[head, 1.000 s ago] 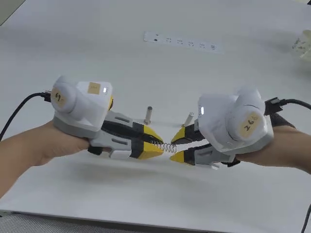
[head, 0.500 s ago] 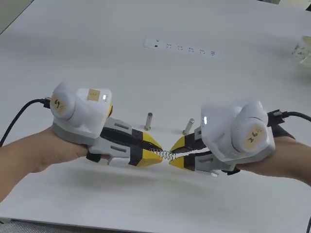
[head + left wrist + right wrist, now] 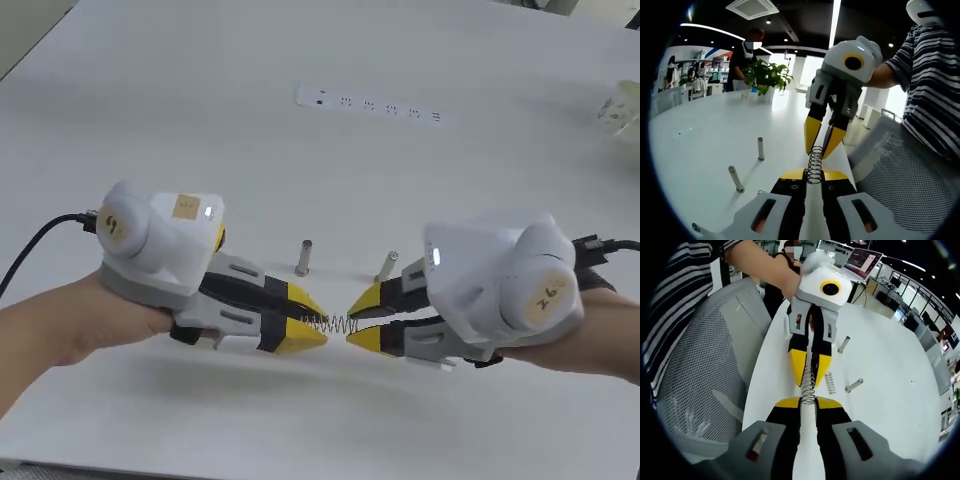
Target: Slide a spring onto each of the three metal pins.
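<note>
- Head view: a small coiled steel-wire spring (image 3: 337,323) is held in the air between two yellow-tipped grippers that meet tip to tip above the near edge of the white worktop (image 3: 200,120). The left gripper (image 3: 320,323) is pinched on one end and the right gripper (image 3: 353,325) on the other. A short grey metal pin (image 3: 303,257) and a second pin (image 3: 386,266) stand upright just beyond the tips, toward the worktop's middle. A white power strip (image 3: 380,104) lies near the far edge.
- Left gripper view: the jaws are pressed together on the near end of the spring (image 3: 814,162), which runs straight to the right gripper (image 3: 821,150). No spring is seen on either pin.
- Right gripper view: the jaws are closed on the spring (image 3: 808,388). A second loose spring (image 3: 830,382) lies on the worktop beside the left gripper (image 3: 809,380).
- Risk, as a judgement: with both ends clamped, the spring could be bowed or stretched by uneven hand motion. If one end were let go carelessly, it could flick over the near edge.
</note>
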Demonstrator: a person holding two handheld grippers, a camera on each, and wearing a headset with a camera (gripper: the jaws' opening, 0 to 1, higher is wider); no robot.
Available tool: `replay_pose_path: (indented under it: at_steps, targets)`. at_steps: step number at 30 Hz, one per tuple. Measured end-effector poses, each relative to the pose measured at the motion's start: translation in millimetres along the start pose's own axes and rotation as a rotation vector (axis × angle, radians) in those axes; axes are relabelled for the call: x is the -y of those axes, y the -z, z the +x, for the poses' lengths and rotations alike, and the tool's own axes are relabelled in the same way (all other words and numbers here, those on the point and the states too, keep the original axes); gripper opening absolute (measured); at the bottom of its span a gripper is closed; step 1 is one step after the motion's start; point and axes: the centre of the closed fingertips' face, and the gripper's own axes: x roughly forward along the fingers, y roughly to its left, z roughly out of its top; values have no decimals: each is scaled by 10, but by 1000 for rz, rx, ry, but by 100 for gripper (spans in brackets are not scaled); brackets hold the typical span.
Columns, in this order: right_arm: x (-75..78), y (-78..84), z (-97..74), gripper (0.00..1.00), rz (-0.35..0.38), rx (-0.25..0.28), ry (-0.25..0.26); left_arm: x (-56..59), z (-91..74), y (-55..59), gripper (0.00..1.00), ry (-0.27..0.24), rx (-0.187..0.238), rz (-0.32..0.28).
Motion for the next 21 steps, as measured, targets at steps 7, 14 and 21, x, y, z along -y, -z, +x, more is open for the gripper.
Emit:
replay_pose_path:
  at_steps: [7,14,21]
  targets:
    - [25,-162,-47,12,24,67,2,19,16,48,8,3,-24,8]
    - [46,-252,-53,12,58,119,10,-2,-4,50,8,-6,-21,9]
    - [57,-351,-32,12,80,177,23,-10,4,67,9,-6,-28,11]
